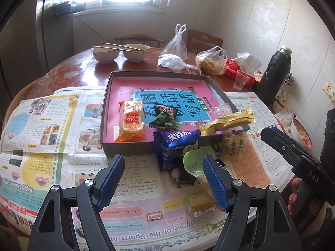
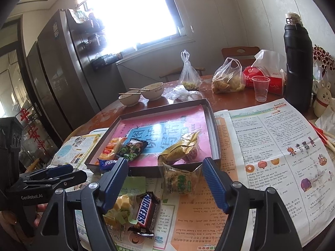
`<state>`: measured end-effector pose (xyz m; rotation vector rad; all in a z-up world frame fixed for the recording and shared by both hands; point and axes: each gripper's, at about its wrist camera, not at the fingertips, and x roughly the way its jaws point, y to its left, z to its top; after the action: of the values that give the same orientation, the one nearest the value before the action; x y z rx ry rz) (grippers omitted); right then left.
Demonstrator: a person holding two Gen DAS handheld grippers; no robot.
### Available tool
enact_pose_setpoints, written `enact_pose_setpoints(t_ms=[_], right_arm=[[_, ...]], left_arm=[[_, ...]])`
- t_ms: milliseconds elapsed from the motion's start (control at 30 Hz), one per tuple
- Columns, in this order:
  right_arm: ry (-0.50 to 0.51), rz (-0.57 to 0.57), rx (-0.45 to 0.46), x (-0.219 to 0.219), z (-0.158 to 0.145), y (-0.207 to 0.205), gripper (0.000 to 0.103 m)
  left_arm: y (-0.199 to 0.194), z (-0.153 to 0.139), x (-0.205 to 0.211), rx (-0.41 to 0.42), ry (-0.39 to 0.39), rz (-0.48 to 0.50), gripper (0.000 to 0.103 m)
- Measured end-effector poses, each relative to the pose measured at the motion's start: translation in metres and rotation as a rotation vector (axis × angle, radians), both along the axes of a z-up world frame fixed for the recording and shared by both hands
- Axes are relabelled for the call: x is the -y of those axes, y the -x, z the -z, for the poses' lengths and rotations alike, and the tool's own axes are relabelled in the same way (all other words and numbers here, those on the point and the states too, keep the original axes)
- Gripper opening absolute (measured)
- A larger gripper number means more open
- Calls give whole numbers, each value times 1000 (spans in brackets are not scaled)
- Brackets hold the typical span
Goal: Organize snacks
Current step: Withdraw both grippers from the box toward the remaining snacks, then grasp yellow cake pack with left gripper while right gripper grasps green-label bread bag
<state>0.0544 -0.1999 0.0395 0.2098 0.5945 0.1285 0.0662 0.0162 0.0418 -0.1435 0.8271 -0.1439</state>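
Observation:
A shallow grey box (image 1: 125,147) (image 2: 215,138) with a pink book inside holds an orange snack pack (image 1: 130,121) (image 2: 111,148), a dark pea pack (image 1: 165,116) (image 2: 132,148) and a gold pack (image 1: 230,121) (image 2: 180,149). A blue Oreo pack (image 1: 177,146) (image 2: 106,164) leans on the box's front wall. On the newspaper in front lie a clear cake pack (image 1: 232,143) (image 2: 180,181), a Snickers bar (image 2: 146,213) and a green-yellow pack (image 1: 193,163) (image 2: 122,207). My left gripper (image 1: 163,179) is open and empty above these. My right gripper (image 2: 165,182) is open and empty above the cake pack.
Newspaper (image 1: 41,146) (image 2: 272,156) covers the near side of the round wooden table (image 1: 79,71). At the back stand two bowls with chopsticks (image 1: 119,52) (image 2: 142,93), plastic bags (image 1: 209,59) (image 2: 227,77), a tissue box (image 2: 266,79), a plastic cup (image 1: 240,79) (image 2: 260,87) and a black flask (image 1: 274,71) (image 2: 298,62).

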Motion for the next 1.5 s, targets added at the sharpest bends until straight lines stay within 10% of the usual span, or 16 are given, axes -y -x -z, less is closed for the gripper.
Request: enact_pose_setpoints(t_ms=[1500], right_arm=[[6, 21, -115, 5, 30, -3, 76]], left_arm=[[14, 58, 53, -198, -18, 146, 78]])
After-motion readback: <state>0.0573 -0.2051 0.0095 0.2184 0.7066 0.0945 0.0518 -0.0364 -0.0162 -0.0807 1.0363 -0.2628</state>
